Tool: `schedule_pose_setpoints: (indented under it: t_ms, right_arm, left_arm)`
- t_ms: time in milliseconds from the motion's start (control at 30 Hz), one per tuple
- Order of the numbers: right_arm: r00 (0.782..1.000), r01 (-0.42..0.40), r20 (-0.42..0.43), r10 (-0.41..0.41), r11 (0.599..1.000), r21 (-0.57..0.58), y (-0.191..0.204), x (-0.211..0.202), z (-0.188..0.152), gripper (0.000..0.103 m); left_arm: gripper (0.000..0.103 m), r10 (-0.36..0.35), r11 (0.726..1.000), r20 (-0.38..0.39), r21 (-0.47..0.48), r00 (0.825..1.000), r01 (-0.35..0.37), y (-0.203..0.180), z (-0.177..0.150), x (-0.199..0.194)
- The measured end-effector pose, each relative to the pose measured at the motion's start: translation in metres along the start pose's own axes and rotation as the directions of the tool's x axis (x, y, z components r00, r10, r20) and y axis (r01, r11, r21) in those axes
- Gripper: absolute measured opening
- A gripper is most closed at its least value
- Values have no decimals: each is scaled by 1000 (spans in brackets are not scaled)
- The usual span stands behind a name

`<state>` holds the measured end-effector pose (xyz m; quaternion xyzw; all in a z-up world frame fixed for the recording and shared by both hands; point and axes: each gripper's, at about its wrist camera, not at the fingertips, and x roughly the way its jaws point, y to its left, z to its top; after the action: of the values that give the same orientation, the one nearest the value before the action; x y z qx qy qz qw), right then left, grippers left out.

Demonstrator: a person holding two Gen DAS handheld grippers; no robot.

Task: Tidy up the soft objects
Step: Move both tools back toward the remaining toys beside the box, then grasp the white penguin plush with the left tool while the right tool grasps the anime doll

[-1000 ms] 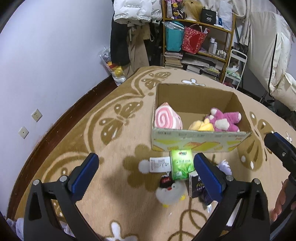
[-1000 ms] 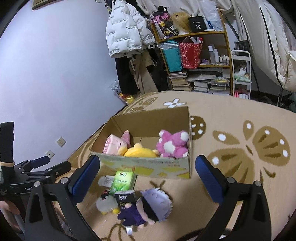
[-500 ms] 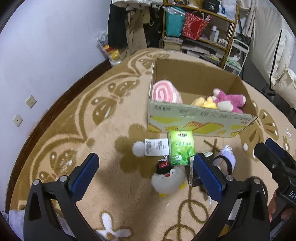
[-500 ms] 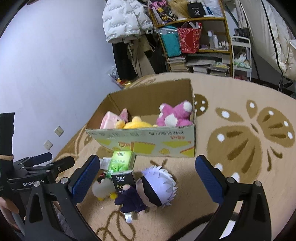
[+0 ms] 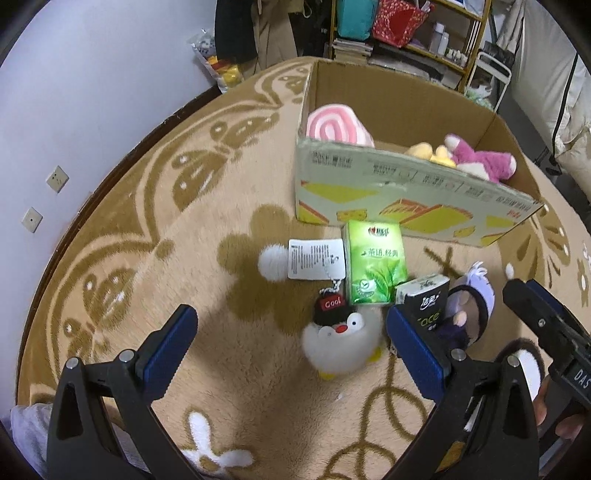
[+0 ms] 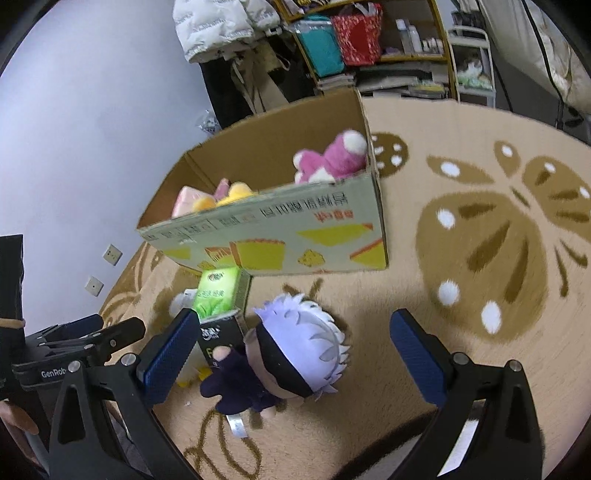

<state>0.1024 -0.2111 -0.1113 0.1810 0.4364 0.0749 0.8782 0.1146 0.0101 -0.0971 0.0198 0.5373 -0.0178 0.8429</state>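
A cardboard box [image 5: 413, 192] on the carpet holds a pink swirl plush [image 5: 334, 127], a yellow plush [image 5: 430, 152] and a pink bear [image 5: 484, 162]. In front of it lie a green tissue pack [image 5: 375, 267], a black tissue pack [image 5: 424, 306], a white penguin plush [image 5: 341, 341] and a white-haired doll [image 6: 295, 354]. My left gripper [image 5: 291, 347] is open, just above the penguin. My right gripper [image 6: 291, 350] is open, with the doll between its fingers. The box [image 6: 280, 236] also shows in the right wrist view.
A patterned beige carpet [image 5: 155, 236] covers the floor. A purple wall [image 5: 74, 81] with sockets runs along the left. A cluttered shelf [image 5: 413, 33] and hanging coats [image 6: 218, 26] stand behind the box. A white paper tag [image 5: 316, 258] lies beside the green pack.
Both grippers have moved forward and down toward the toys in front of the box. The penguin and the doll now sit close between the open fingers.
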Motion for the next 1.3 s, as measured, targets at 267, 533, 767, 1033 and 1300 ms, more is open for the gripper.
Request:
schedule_pose_setpoints:
  t_ms: [267,533,767,1033,1300]
  right_arm:
    - [999,3,-36,-2,1000,18,-5,14,-2,103]
    - [997,-15,-81,19,999,39,-5,28,-5,103]
    - [993,-8,-113,13,999,39,-5,42,-5,102]
    - [988,-11,-156,17,999,40,-6,59,-9,84]
    - [980,-32,-194,39,999,37,4,71,-15,81]
  left_arm:
    - [101,-16,1000,-53,-13,998,15,0,-1,18]
    - [101,-26,1000,-93,-11,995,25,-4,-1,32]
    - [101,-27,1000,-131,-5,991,26,-8,-2,47]
    - [101,-29,1000,-153,-16,988,27,-3,1,62]
    - [101,-45,999,-192,-8,980,44,-2,1,78]
